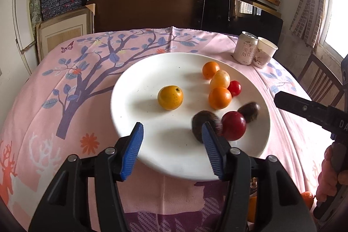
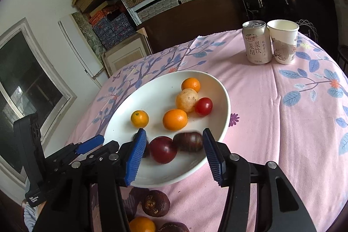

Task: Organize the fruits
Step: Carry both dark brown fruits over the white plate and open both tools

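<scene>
A white plate [image 1: 152, 71] [image 2: 156, 88] on the pink cloth holds several fruits: orange kumquats [image 1: 170, 97] [image 2: 175, 119], a pale yellow fruit [image 2: 186, 100], a small cherry tomato [image 2: 203, 106], a large dark red tomato [image 1: 233, 125] [image 2: 163, 149] and dark brown chestnuts [image 1: 205, 123] [image 2: 188, 141]. My left gripper [image 1: 173, 145] is open and empty over the plate's near rim, its right finger in front of a chestnut. My right gripper [image 2: 175, 154] is open and empty, straddling the red tomato and a chestnut at the plate's near edge.
A drink can [image 2: 257, 42] and a paper cup [image 2: 282, 41] stand at the table's far right. Loose dark fruits [image 2: 155, 203] and an orange [image 2: 141, 224] lie on the cloth below the plate. Shelves with boxes stand behind the table.
</scene>
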Demonstrator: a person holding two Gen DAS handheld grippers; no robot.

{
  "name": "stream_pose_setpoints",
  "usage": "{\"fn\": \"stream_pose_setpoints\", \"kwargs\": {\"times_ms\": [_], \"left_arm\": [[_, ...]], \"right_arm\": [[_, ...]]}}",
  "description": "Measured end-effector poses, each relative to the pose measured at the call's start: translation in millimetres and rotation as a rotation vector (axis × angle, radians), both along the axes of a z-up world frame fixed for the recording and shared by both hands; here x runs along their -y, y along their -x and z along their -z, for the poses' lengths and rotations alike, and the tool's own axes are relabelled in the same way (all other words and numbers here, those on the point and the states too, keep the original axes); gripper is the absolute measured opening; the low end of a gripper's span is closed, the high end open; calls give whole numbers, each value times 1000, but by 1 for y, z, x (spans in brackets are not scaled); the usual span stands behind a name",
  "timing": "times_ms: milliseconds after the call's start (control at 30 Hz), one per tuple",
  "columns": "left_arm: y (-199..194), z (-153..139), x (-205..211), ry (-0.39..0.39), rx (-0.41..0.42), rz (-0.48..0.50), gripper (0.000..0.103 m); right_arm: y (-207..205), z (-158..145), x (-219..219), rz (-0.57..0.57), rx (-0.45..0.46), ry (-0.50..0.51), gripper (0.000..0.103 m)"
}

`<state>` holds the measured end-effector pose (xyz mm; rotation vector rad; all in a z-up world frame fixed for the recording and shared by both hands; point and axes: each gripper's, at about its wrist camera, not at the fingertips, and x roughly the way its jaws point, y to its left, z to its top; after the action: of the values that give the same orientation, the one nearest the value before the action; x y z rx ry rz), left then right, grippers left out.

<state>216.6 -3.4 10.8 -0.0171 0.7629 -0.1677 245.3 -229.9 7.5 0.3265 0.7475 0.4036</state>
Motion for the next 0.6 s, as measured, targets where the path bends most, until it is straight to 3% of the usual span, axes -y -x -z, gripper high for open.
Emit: {"fn": "stream_pose_setpoints", "kwargs": {"times_ms": [133, 233, 367, 600], "left_arm": [[18, -3, -8, -23, 39, -28, 79], [30, 2, -9, -33, 40, -22, 81], [48, 12, -6, -74, 36, -22, 93], [71, 18, -7, -86, 28, -19, 97]], "right_arm": [[14, 3, 3, 0, -8, 5, 65], [25, 6, 3, -2, -10, 30, 67], [41, 11, 3, -20, -27, 48, 75], [59, 17, 3, -71, -51, 59, 75]]}}
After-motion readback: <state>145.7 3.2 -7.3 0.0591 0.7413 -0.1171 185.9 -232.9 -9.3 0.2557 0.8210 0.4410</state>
